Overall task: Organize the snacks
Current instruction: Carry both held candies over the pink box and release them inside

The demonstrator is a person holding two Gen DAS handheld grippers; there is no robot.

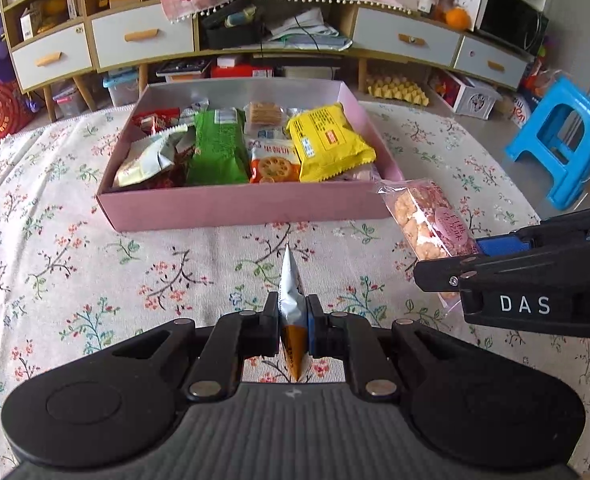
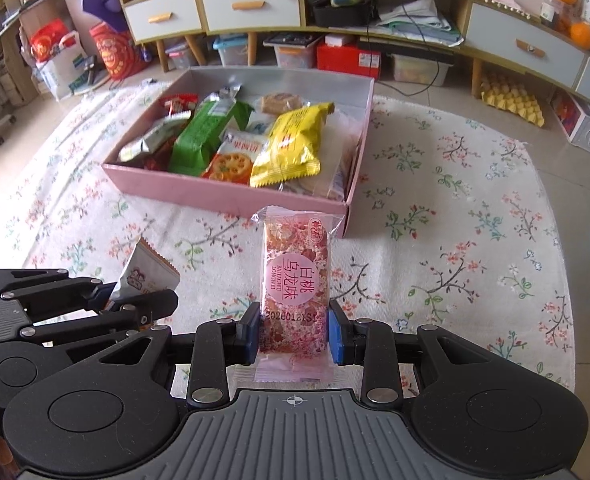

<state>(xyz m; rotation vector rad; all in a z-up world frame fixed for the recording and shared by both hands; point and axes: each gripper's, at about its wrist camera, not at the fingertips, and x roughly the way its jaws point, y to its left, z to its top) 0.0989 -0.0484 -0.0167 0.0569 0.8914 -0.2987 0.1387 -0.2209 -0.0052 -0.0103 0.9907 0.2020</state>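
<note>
Covering the desk (image 1: 75, 280), a floral cloth is carrying the scene. Nearest, the left tool (image 1: 293, 326) is pinching a small silver-and-orange packet (image 1: 291, 300) edge-on, its jaws nearly together. Beside it, the right tool (image 2: 293, 330) is clamping a pink biscuit bar (image 2: 295, 280) by its sides, jaws narrowly parted around the wrapper. Just beyond, a pink box (image 2: 231, 196) is sitting on the cloth, holding a green packet (image 2: 203, 136), a yellow packet (image 2: 291, 144) and other snacks. Farther back, a long cabinet (image 1: 143, 36) with white drawers is lining the wall, storage bins crowding the floor beneath, and a blue stool (image 1: 563, 140) is standing at right.
</note>
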